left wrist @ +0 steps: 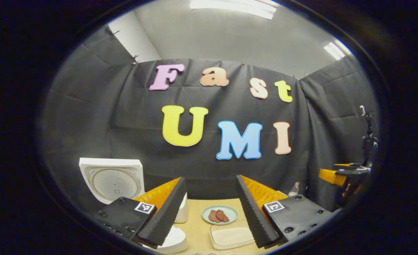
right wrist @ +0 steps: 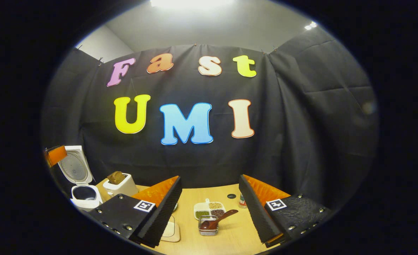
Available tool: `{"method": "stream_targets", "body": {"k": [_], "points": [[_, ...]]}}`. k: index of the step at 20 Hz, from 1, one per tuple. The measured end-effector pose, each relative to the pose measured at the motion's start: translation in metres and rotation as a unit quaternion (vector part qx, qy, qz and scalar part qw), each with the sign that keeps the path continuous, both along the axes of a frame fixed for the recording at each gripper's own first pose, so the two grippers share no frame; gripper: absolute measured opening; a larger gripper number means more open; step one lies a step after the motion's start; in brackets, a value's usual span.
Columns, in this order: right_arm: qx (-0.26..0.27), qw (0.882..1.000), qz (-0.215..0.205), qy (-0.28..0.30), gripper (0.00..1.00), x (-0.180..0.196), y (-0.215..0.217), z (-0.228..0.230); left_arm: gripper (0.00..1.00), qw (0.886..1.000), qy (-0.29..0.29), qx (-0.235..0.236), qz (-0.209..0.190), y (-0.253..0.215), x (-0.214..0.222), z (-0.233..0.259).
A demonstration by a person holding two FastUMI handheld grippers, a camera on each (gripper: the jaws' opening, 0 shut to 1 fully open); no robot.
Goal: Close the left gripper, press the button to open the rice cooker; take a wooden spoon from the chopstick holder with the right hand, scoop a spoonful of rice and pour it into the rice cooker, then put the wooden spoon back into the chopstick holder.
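1. Black cloth walls close in a light wooden table [right wrist: 230, 233]; the rice cooker [right wrist: 83, 193] stands at its left end with the lid [right wrist: 75, 166] already raised, so the button step looks done.
2. The left gripper [left wrist: 209, 209] hangs above the table with its fingers spread and nothing between them; past them lie a plate of brown food [left wrist: 219, 215] and a pale board [left wrist: 232, 236].
3. The right gripper [right wrist: 210, 212] is likewise spread wide and empty.
4. The wooden spoon [right wrist: 217, 219] leans in a small clear holder [right wrist: 208, 229], bowl end down and handle slanting up to the right, just in front of a divided dish of grains [right wrist: 210, 209].
5. By my judgement the spoon is light, stiff and smooth, so it could swivel in a loose pinch. Take it on the bare handle near the upper end, fingers across the shaft, and lift it along its slant.
6. The clear holder looks light and may tip or slide if the spoon drags on its rim.
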State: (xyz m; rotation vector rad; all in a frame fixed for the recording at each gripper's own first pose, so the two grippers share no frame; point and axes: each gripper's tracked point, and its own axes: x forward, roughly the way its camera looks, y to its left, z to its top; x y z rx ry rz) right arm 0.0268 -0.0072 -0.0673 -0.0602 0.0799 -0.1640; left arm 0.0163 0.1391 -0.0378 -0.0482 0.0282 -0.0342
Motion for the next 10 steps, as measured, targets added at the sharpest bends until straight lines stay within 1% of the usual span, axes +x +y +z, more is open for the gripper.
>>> {"method": "stream_targets", "body": {"k": [2, 4, 10], "points": [[0.027, 1.0, -0.012, 0.011, 0.98, 0.003, -0.008, -0.017, 0.96, 1.0, 0.014, -0.012, 0.002, 0.001, 0.003, -0.01], [0.039, 0.998, -0.03, 0.026, 0.99, 0.009, -0.024, -0.037, 0.96, 1.0, 0.013, -0.01, 0.005, -0.003, 0.005, -0.01], [0.041, 0.999, 0.006, 0.035, 0.98, 0.041, -0.044, -0.076, 0.96, 1.0, 0.012, 0.01, 0.019, -0.016, 0.014, -0.008]]}}
